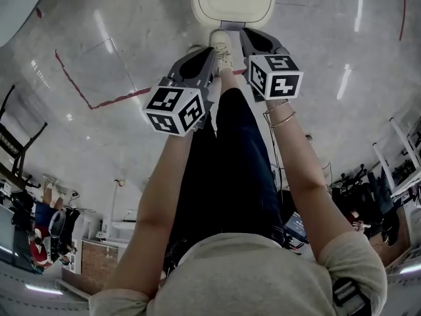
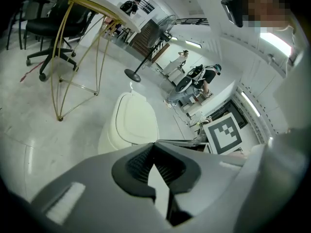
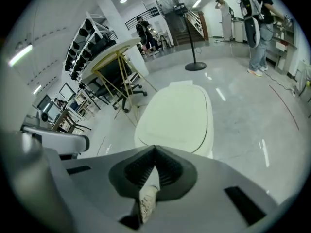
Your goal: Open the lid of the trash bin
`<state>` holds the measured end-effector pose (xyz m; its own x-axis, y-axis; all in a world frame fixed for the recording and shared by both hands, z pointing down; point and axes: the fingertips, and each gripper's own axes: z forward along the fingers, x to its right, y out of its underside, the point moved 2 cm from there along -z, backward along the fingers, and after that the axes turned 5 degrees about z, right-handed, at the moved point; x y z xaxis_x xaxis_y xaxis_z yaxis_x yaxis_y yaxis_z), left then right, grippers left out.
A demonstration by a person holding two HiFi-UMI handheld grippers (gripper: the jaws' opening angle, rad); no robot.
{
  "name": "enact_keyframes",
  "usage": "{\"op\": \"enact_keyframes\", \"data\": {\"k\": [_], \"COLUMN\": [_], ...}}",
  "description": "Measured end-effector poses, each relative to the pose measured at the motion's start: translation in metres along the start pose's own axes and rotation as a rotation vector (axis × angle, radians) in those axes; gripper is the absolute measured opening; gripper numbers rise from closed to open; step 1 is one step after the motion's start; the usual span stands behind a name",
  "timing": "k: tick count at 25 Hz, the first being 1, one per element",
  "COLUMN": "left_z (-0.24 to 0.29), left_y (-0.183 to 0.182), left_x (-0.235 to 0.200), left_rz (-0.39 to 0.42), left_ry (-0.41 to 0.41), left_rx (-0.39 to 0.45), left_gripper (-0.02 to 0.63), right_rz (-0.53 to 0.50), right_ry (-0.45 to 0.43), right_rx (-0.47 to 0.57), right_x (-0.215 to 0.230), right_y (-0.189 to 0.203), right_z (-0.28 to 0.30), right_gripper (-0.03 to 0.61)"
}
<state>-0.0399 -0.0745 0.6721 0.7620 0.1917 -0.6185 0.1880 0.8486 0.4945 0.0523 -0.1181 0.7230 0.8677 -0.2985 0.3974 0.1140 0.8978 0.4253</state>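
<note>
The trash bin [image 1: 234, 0] stands on the floor at the top middle of the head view, its cream lid down flat. A white shoe [image 1: 222, 48] rests right by the grey pedal [image 1: 231, 25] at the bin's foot. My left gripper [image 1: 209, 52] hovers just left of the shoe, its jaws shut on nothing. My right gripper [image 1: 247, 35] hangs just right of the shoe, also shut and empty. The bin [image 2: 131, 123] lies ahead of the left gripper [image 2: 155, 143]. In the right gripper view, the bin [image 3: 177, 113] shows closed beyond the right gripper [image 3: 155, 147].
A gold-legged table [image 2: 82, 33] and an office chair [image 2: 43, 28] stand left of the bin. A floor fan stand [image 3: 194, 57] is behind it, with people [image 3: 257, 23] working farther back. Red tape [image 1: 99, 101] marks the grey floor.
</note>
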Motion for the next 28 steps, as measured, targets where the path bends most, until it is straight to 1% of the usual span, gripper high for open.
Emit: {"op": "enact_keyframes", "data": {"k": [3,7,12,17,20,25,28], "left_z": [0.006,0.012,0.015,0.022,0.026,0.026,0.029], "left_y": [0.012,0.019,0.024,0.032,0.033,0.018,0.015], "left_x": [-0.004,-0.01,-0.007,-0.015,-0.022,-0.017,-0.021], "left_rz": [-0.022,-0.017,-0.023,-0.006,-0.016,-0.007,-0.011], "left_ry": [0.013,0.014,0.002,-0.013,-0.022,-0.022,-0.022], "left_rx": [-0.046,-0.067,-0.102,-0.099,-0.106,-0.098,-0.094], "left_gripper": [0.009,0.009,0.009,0.009,0.009,0.009,0.009], "right_rz": [-0.003,-0.012,0.063,0.081,0.084,0.059,0.052], "right_ry": [0.011,0.023,0.043,0.037,0.037,0.063,0.059], "right_rx": [-0.002,-0.03,-0.026,-0.022,-0.013,-0.011,-0.022], "right_x": [0.002,0.006,0.015,0.018,0.018,0.015,0.014], "right_y": [0.006,0.015,0.022,0.028,0.029,0.027,0.028], "right_z": [0.011,0.03,0.031,0.039,0.042,0.034,0.036], "right_gripper": [0.006,0.006,0.006,0.006,0.006,0.006,0.006]}}
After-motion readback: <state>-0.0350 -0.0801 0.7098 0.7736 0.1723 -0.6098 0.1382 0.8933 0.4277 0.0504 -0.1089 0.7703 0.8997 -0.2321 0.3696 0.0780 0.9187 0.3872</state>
